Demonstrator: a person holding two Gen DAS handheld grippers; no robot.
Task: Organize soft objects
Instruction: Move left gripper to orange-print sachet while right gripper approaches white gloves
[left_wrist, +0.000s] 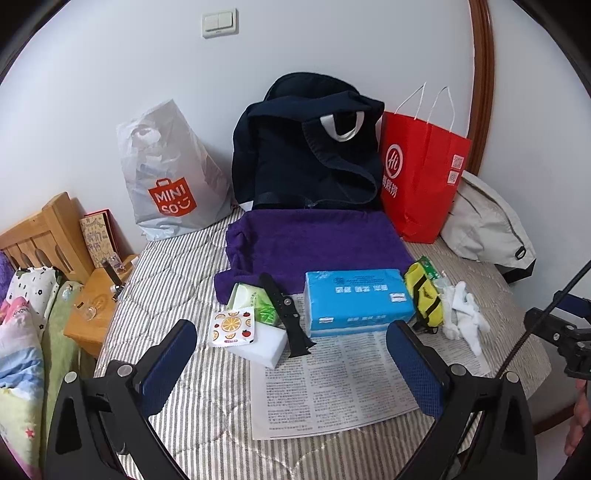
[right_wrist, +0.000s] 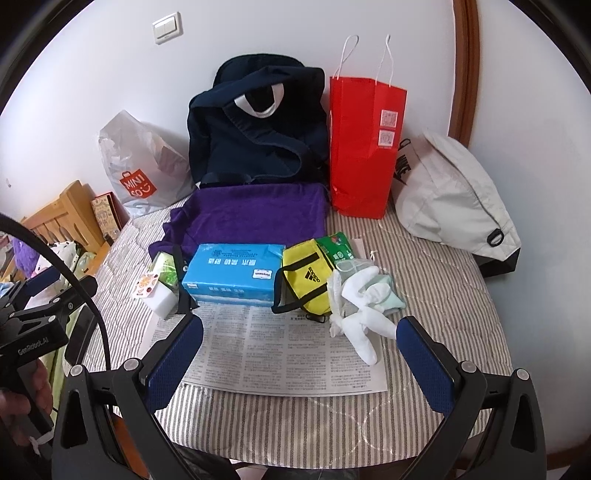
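Note:
A folded purple towel (left_wrist: 317, 240) (right_wrist: 255, 218) lies on the striped bed. In front of it sit a blue tissue pack (left_wrist: 356, 302) (right_wrist: 232, 275), a yellow Adidas pouch (left_wrist: 424, 299) (right_wrist: 308, 280), white socks (left_wrist: 463, 314) (right_wrist: 360, 314), a green tissue packet (left_wrist: 258, 302) (right_wrist: 164, 269), a fruit-print packet (left_wrist: 232, 326) on a white sponge (left_wrist: 264, 345), and a black strap (left_wrist: 286, 314). My left gripper (left_wrist: 291, 328) is open and empty above the newspaper (left_wrist: 336, 384). My right gripper (right_wrist: 299, 325) is open and empty above the newspaper (right_wrist: 273, 354), near the socks.
Against the wall stand a Miniso plastic bag (left_wrist: 170, 177) (right_wrist: 140, 166), a dark navy bag (left_wrist: 310, 147) (right_wrist: 258, 122), a red paper bag (left_wrist: 421, 173) (right_wrist: 364, 147) and a white Nike bag (left_wrist: 487, 225) (right_wrist: 454, 192). A wooden nightstand (left_wrist: 92, 295) is at the left.

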